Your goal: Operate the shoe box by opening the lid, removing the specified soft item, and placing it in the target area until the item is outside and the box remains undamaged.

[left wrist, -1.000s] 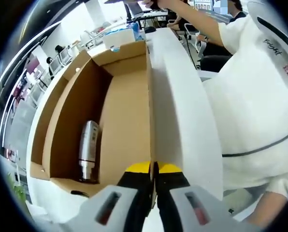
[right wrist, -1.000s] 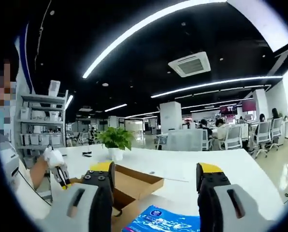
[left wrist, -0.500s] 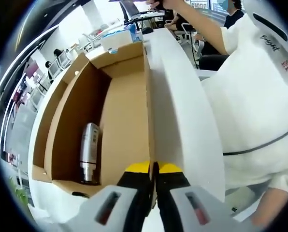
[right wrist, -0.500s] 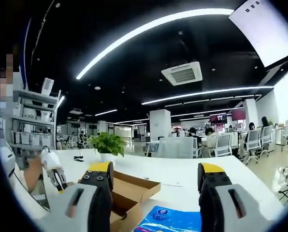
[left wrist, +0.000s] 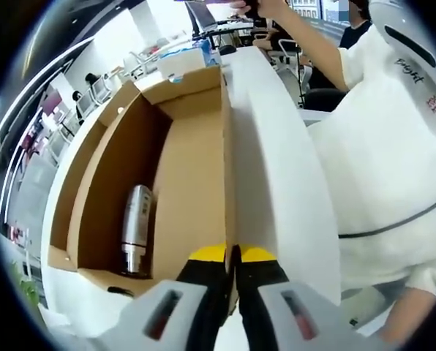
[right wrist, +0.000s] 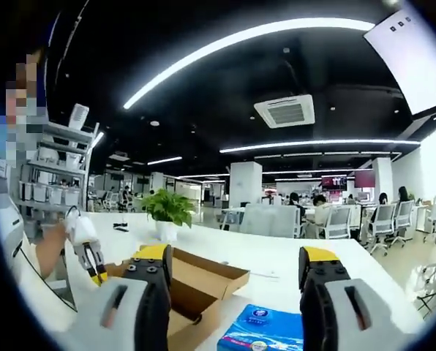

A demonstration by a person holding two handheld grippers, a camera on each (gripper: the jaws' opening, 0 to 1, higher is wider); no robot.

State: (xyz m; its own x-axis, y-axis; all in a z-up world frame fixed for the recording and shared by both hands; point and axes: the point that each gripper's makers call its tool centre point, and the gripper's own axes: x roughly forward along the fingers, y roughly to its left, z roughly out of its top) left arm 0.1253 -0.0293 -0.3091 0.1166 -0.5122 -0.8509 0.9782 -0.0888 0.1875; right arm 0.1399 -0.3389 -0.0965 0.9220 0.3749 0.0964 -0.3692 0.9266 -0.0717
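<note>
Box (left wrist: pixel 181 183) hasn't budged lately: left gripper (left wrist: pixel 232 256) stays pinched on its wall, right gripper (right wrist: pixel 232 267) hangs wide, bottle (left wrist: pixel 135 227) still inside.

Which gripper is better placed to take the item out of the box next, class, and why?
Probably the right gripper: its jaws are open and free, raised above the box. The left gripper is shut on the box's lid, holding it open. Inside lies a silvery item.
</note>
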